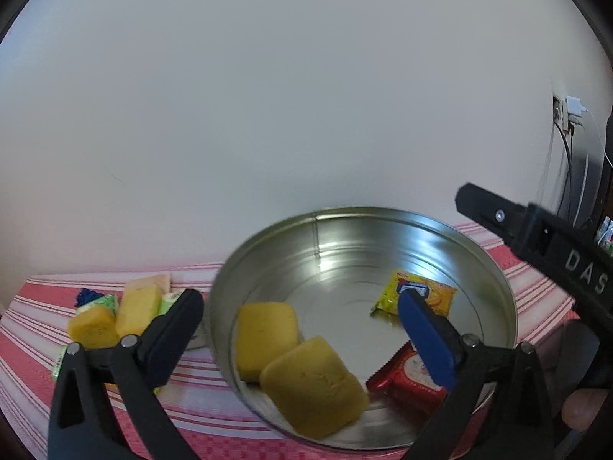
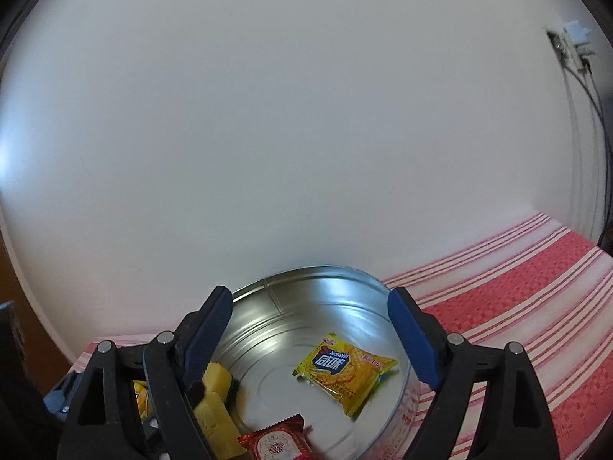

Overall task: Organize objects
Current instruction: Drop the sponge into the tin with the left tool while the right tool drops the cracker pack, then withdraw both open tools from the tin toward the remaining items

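Note:
A round metal tin (image 1: 498, 287) stands on the striped cloth. In it lie two yellow cakes (image 1: 266, 329) (image 1: 314, 383), a yellow cracker packet (image 1: 425, 291) and a red packet (image 1: 406, 379). My left gripper (image 1: 299, 299) is open wide above the tin with nothing between its fingers; its left finger hangs outside the rim. In the right wrist view the tin (image 2: 345, 280) holds the yellow packet (image 2: 346, 372), the red packet (image 2: 276, 442) and the cakes (image 2: 214, 402). My right gripper (image 2: 309, 299) is open over it, empty.
Left of the tin lie more snacks: yellow cakes (image 1: 138, 306) (image 1: 94, 326) and green-wrapped ones (image 1: 103, 303). A red and white striped cloth (image 2: 536, 287) covers the table. A white wall is close behind. A socket with cables (image 1: 571, 115) is on the right.

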The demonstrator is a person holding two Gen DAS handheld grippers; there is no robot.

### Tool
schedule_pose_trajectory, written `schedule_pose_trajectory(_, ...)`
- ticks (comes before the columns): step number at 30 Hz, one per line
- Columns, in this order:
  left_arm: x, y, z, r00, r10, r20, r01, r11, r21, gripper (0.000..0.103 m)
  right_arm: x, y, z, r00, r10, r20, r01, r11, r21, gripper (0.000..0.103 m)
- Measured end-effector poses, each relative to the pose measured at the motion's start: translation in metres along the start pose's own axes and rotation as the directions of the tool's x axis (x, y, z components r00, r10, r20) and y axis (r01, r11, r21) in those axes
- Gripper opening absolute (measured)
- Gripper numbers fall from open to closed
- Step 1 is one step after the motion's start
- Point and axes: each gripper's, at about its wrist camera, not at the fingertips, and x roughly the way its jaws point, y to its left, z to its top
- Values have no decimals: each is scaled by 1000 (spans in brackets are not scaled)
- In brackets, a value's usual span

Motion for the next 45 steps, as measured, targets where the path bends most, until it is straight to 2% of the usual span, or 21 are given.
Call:
schedule_pose_trajectory(4, 0, 5, 0, 1000, 20, 3, -20, 1000, -10, 103, -2, 11, -8, 998, -52, 26, 53, 998, -40, 85)
schedule_pose_trajectory(10, -3, 20, -7, 995, 93, 20, -94, 996, 2, 103, -8, 37, -16, 991, -100, 91, 113, 982, -154, 85)
schedule_pose_trajectory(18, 1, 44, -16, 988, 153, 28, -152, 988, -35, 103, -14, 60, -31, 981, -101, 163, 139, 960, -244, 85)
schedule_pose_trajectory(25, -4, 58, -26, 978, 203, 49, -201, 979, -37, 103, -20, 65, -37, 973, -89, 214, 144, 956, -255, 85)
schedule_pose_trajectory(38, -16, 90, -38, 970, 238, 45, -236, 971, -43, 103, -22, 66, -46, 977, -104, 184, 145, 964, -223, 85)
schedule_pose_trajectory(45, -19, 128, -46, 973, 233, 6, -231, 969, -86, 103, -42, 65, -57, 983, -83, 164, 120, 965, -235, 85)
